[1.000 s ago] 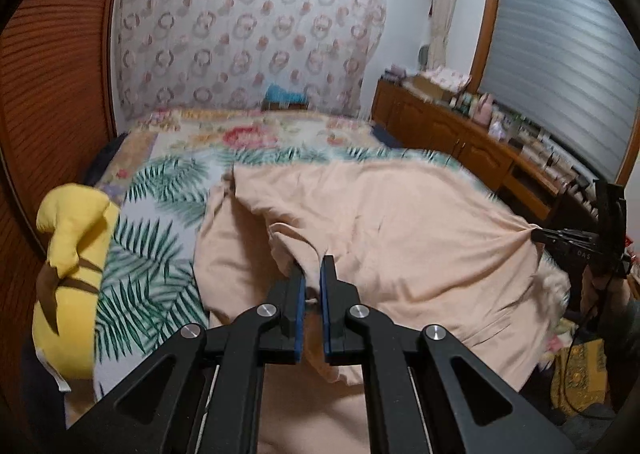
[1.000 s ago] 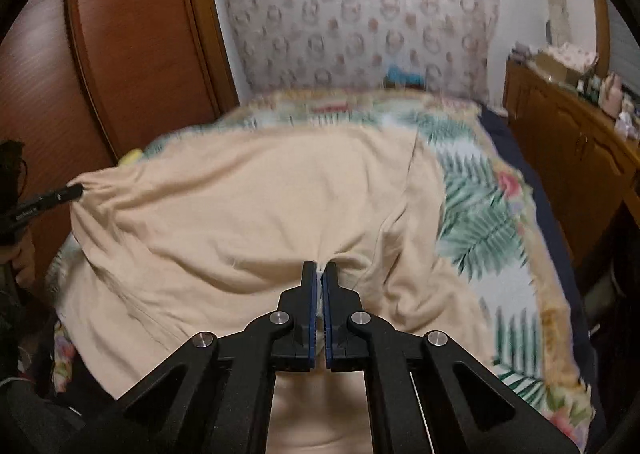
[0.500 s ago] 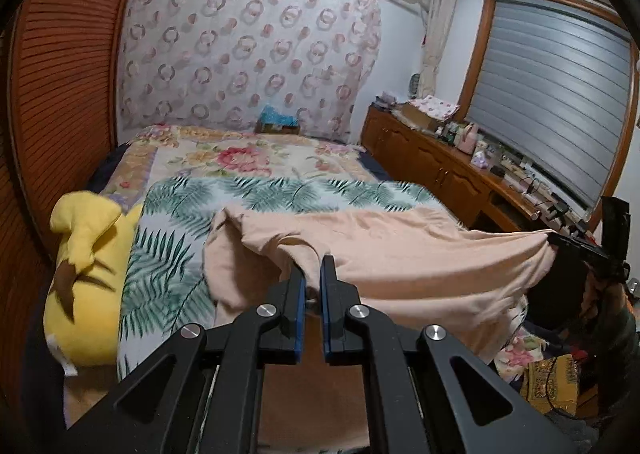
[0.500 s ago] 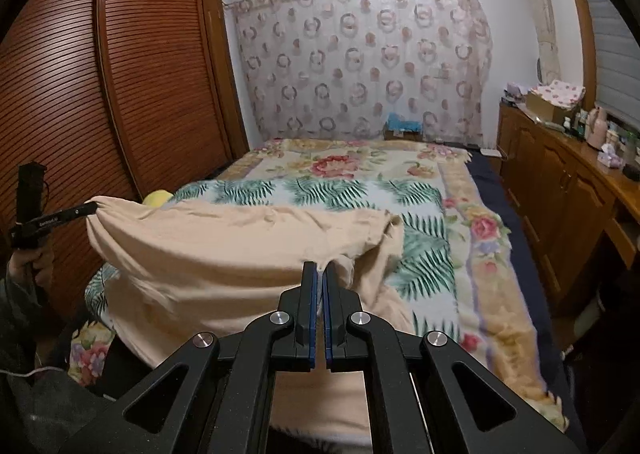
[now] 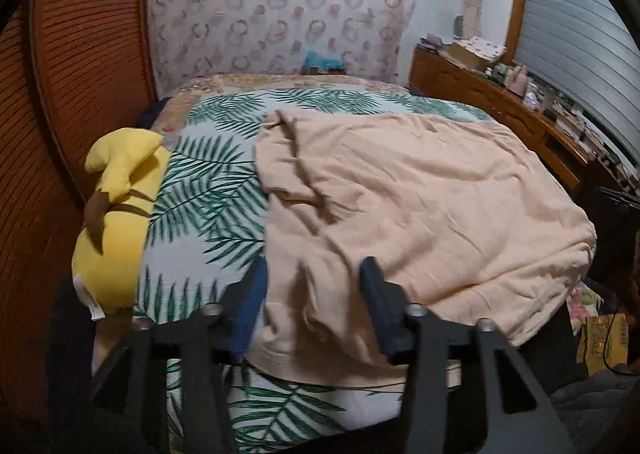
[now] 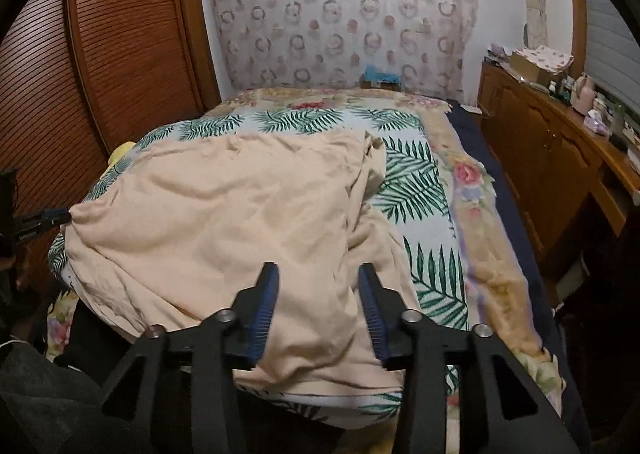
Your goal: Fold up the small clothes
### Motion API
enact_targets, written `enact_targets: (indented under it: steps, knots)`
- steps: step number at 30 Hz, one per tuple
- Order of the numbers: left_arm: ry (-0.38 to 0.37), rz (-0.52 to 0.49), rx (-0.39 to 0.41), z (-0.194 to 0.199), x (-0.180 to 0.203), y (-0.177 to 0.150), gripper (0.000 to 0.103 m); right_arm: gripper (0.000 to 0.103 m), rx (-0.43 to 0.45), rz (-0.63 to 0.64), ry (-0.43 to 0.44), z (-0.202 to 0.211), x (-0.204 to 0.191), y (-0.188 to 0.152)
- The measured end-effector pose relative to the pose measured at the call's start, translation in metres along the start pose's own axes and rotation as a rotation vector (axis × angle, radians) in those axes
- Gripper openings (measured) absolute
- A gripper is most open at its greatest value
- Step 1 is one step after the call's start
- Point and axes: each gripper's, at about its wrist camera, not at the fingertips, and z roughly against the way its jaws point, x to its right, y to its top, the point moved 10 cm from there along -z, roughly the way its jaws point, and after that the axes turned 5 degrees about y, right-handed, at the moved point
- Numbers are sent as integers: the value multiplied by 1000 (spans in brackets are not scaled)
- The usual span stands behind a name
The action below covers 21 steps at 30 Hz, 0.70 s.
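Left wrist view: peach garment (image 5: 420,190) spread flat on the leaf-print bedspread (image 5: 208,194), both claws letting go

Left gripper (image 5: 312,286) and right gripper (image 6: 316,286) each hang over a near corner, jaws opening, cloth lying slack between the pads but not pinched. Garment stretches straight ahead of both claws, its long axis seemingly running left to right between them, so neither hand is nearer; my guess is the next fold starts from this near edge

Soft, matt peach cloth garment (image 5: 420,190) lies wrinkled under my matt black plastic fingers (image 6: 370,294) with ribbed blue pads. The leaf-print bedspread (image 6: 420,182) looks smooth cloth; the slatted wardrobe door (image 6: 132,46) is semi-gloss wood.
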Motion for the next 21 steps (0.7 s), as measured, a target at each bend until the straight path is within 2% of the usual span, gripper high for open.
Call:
enact_targets:
  steps: [2,4,11,15,17,19,21]
  knots:
    - [-23,37,-26,-7,-5,-4,61,46,10,6,11,-3,-2,1]
    - [-29,58,-51,-15,-8,-9,64,46,15,8,30,-8,-2,0]
    - [-42,95,-111,-32,-8,-24,65,47,5,32,51,-28,-9,1]
    - [-39,92,-103,-30,-5,-27,65,48,4,38,56,-34,-11,3]
    - [-41,85,-97,-29,-2,-28,65,51,1,40,53,-40,-11,3]
    - [-37,78,-93,-29,-1,-28,65,64,-7,37,43,-43,-9,3]
    - [-46,78,-88,-29,0,-27,65,65,-14,37,38,-46,-11,1]
